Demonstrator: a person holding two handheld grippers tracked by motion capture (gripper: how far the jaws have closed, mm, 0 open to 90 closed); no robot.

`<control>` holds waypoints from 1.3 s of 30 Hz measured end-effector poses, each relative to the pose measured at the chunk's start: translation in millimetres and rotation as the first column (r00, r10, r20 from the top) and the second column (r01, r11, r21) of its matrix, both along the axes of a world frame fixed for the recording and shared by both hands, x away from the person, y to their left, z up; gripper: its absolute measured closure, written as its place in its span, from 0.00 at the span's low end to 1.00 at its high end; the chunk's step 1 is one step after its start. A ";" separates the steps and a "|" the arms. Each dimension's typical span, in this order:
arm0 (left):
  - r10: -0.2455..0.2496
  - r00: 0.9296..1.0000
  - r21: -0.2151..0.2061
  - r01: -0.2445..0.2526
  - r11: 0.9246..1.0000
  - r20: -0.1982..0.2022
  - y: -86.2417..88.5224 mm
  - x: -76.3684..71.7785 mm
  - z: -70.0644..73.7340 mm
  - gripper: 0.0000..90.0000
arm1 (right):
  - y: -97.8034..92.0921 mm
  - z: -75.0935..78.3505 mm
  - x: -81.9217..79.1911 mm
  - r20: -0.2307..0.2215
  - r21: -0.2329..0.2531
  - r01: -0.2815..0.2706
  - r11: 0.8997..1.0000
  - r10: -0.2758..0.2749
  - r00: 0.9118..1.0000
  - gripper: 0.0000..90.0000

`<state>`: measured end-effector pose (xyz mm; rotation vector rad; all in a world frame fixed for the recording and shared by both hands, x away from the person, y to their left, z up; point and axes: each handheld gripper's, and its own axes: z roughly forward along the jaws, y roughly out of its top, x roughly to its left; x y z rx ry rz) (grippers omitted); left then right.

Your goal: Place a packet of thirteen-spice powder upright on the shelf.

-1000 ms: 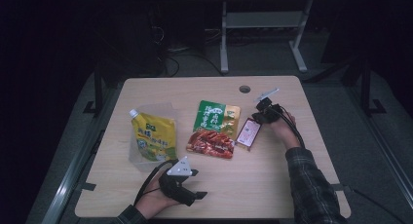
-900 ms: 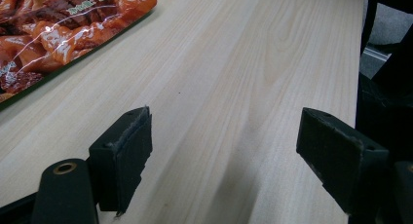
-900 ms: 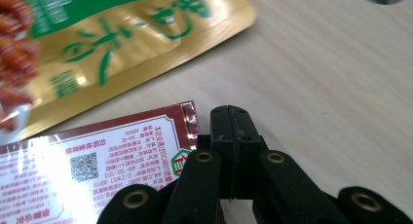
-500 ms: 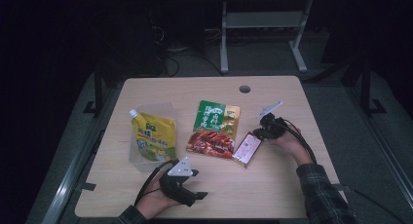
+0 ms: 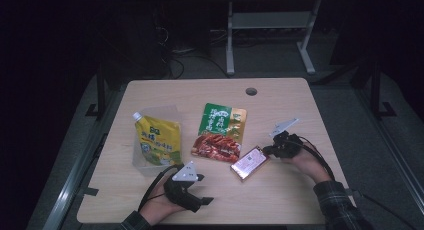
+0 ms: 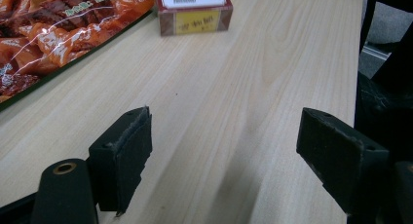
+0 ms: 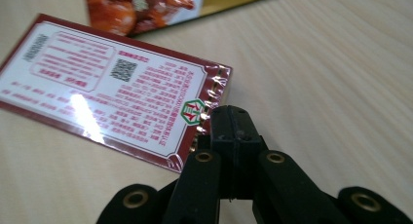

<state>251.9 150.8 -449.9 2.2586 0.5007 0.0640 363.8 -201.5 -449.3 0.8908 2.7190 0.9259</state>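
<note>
Small box gripped at its corner by the right gripper

The red-and-white box is lain flat near the table's right side, just beside the red snack pouch; its right corner is pinched between closed jaws. The left gripper is held spread apart, near the front edge.

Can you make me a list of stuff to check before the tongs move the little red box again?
1. Right tongs shut at the corner of the red box: ok, though whether they pinch the box or just touch it: cannot tell.
2. Red box flat on the table: ok.
3. Left tongs open, nothing between them: ok.
4. Bare wood between the left tongs and the red box: ok.
5. Red box apart from the meat snack pouch: cannot tell, they lie very close.
6. Yellow spout pouch far from the box: ok.
</note>
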 end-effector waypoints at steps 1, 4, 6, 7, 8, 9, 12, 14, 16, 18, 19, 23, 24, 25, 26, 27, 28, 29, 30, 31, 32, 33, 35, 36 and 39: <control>0.002 1.000 -0.004 -0.002 1.000 0.000 -0.1 0.0 -0.1 0.23 | 1.3 0.9 -3.7 -0.005 0.004 -0.011 1.000 0.011 1.000 1.00; 0.003 1.000 -0.006 -0.003 1.000 0.000 0.0 0.4 -0.4 0.22 | 6.1 1.8 -14.8 -0.007 0.011 -0.043 0.999 0.043 0.999 1.00; 0.001 1.000 -0.005 -0.001 1.000 0.000 -0.3 0.1 -0.3 0.22 | 9.5 2.5 -23.2 -0.007 0.017 -0.064 0.998 0.064 0.998 1.00; 0.000 1.000 -0.003 0.000 1.000 0.000 -0.3 0.1 -0.1 0.22 | 11.4 2.5 -27.3 -0.018 0.029 -0.069 0.997 0.070 0.997 1.00; -0.001 1.000 -0.003 0.001 1.000 0.002 -0.4 0.0 -0.2 0.22 | 12.5 2.4 -30.4 -0.015 0.028 -0.082 0.996 0.083 0.996 1.00; -0.003 1.000 -0.007 0.003 1.000 0.001 -0.6 -0.2 -0.3 0.22 | 13.5 2.5 -33.3 -0.015 0.032 -0.094 0.995 0.094 0.995 1.00; -0.006 1.000 -0.018 0.006 1.000 0.004 -1.7 -0.5 -0.2 0.21 | 14.4 3.0 -39.8 -0.024 0.042 -0.115 0.992 0.116 0.993 1.00; -0.009 1.000 -0.014 0.010 1.000 0.007 -2.9 0.3 0.6 0.21 | 10.3 3.8 -42.9 -0.025 0.065 -0.096 0.993 0.097 0.995 1.00; -0.009 1.000 -0.018 0.010 1.000 0.017 -5.9 2.3 0.6 0.21 | 5.6 4.9 -46.5 -0.026 0.096 -0.060 0.994 0.063 0.998 0.90; -0.027 0.999 -0.003 0.027 1.000 0.025 -10.9 6.2 1.8 0.20 | 0.6 5.7 -52.8 -0.040 0.118 -0.019 0.993 0.024 0.999 0.78; -0.033 0.999 0.005 0.032 0.999 0.034 -13.8 8.5 2.5 0.19 | -1.5 5.2 -56.1 -0.029 0.125 -0.011 0.992 0.014 0.999 0.72; -0.023 0.998 0.008 0.023 1.000 0.055 -26.8 16.0 5.1 0.18 | -7.3 4.7 -70.6 -0.019 0.128 0.023 0.992 -0.021 1.000 0.53; -0.021 0.998 0.011 0.020 1.000 0.060 -30.1 17.4 5.6 0.18 | -8.6 5.0 -74.0 -0.014 0.127 0.031 0.991 -0.029 0.999 0.50; -0.026 0.997 0.023 0.024 0.999 0.068 -33.1 19.4 5.7 0.18 | -10.3 4.7 -76.5 -0.003 0.128 0.029 0.991 -0.029 1.000 0.48; -0.021 0.997 0.017 0.020 1.000 0.071 -36.6 20.8 4.9 0.18 | -11.3 4.8 -79.6 -0.009 0.130 0.036 0.991 -0.035 0.999 0.47; -0.017 0.997 0.012 0.016 1.000 0.070 -39.8 22.2 4.2 0.19 | -12.6 4.2 -81.5 -0.001 0.126 0.033 0.991 -0.033 0.999 0.45; -0.021 0.997 0.020 0.020 1.000 0.068 -43.9 24.4 3.1 0.19 | -13.1 4.2 -83.0 -0.003 0.124 0.036 0.992 -0.036 0.999 0.44; -0.030 0.997 0.036 0.028 0.999 0.074 -47.7 27.0 2.4 0.19 | -13.4 3.8 -84.6 -0.009 0.127 0.036 0.991 -0.035 0.999 0.44; -0.034 0.996 0.047 0.031 0.998 0.080 -52.2 30.1 1.4 0.19 | -14.1 3.5 -85.1 -0.003 0.124 0.029 0.992 -0.029 1.000 0.43; -0.032 0.996 0.045 0.028 0.999 0.081 -55.6 32.6 0.1 0.19 | -14.3 3.6 -85.2 0.001 0.124 0.031 0.992 -0.031 1.000 0.42; -0.037 0.996 0.054 0.033 0.998 0.077 -57.9 35.5 -1.0 0.19 | -14.9 3.8 -84.7 0.005 0.125 0.032 0.992 -0.033 0.999 0.42; -0.040 0.996 0.057 0.036 0.998 0.075 -59.7 37.8 -1.9 0.19 | -15.6 4.0 -84.3 0.006 0.129 0.035 0.991 -0.037 0.999 0.42; -0.048 0.997 0.068 0.043 0.997 0.069 -62.6 41.8 -4.8 0.19 | -17.1 3.8 -83.7 0.007 0.133 0.039 0.990 -0.040 0.999 0.41; -0.046 0.997 0.065 0.042 0.997 0.063 -64.5 43.2 -7.1 0.20 | -17.8 3.8 -84.1 0.004 0.136 0.046 0.990 -0.047 0.999 0.41; -0.059 0.997 0.083 0.055 0.995 0.048 -67.3 45.6 -10.8 0.22 | -20.2 3.9 -84.1 0.004 0.138 0.053 0.989 -0.054 0.999 0.41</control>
